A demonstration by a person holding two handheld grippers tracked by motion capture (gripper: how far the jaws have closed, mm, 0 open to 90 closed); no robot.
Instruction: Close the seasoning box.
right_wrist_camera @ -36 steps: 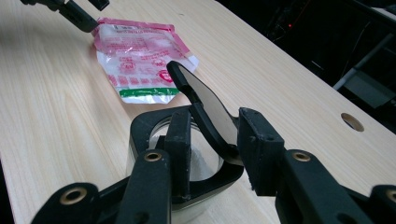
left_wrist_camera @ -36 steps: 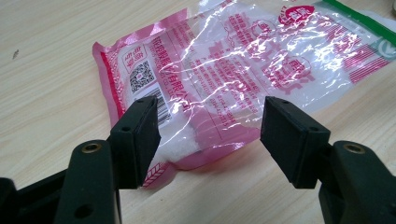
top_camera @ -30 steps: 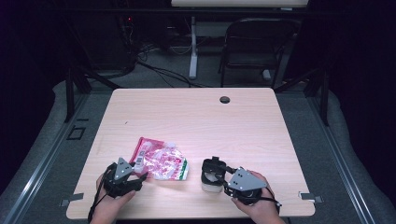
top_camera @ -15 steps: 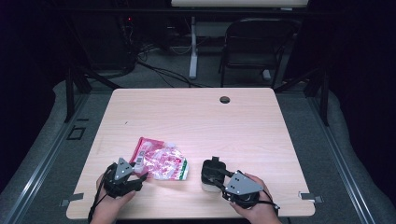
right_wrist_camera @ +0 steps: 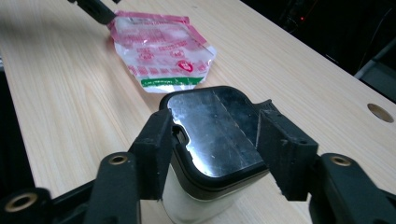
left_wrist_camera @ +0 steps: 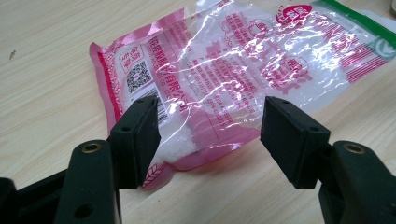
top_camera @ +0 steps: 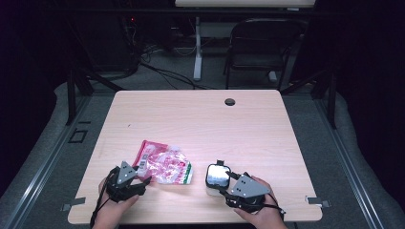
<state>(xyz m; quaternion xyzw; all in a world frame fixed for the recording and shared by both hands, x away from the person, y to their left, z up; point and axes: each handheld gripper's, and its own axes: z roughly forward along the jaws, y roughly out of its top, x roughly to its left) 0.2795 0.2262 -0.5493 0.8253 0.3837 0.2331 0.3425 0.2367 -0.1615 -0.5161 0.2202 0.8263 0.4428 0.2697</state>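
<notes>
A crinkled pink and clear plastic bag [top_camera: 165,164] [left_wrist_camera: 224,70] with a green strip lies flat on the wooden table [top_camera: 200,124]. My left gripper [top_camera: 143,182] [left_wrist_camera: 212,140] is open at the bag's near edge, with the corner of the bag between the jaws and not pinched. A white jar with a glossy black lid [top_camera: 217,174] [right_wrist_camera: 210,135] stands to the right of the bag. My right gripper [top_camera: 224,183] [right_wrist_camera: 217,149] straddles the lid. Its jaws have just been opening, and the lid sits between them unclamped.
A round cable hole [top_camera: 229,101] sits near the table's far edge. A dark chair [top_camera: 262,47] and cables stand on the floor behind the table. Metal brackets [top_camera: 317,201] mark the near corners. Bare tabletop stretches beyond the bag and jar.
The right gripper's jaws look a little wider around the jar's lid. Both hands, the bag and the jar stay where they were.
</notes>
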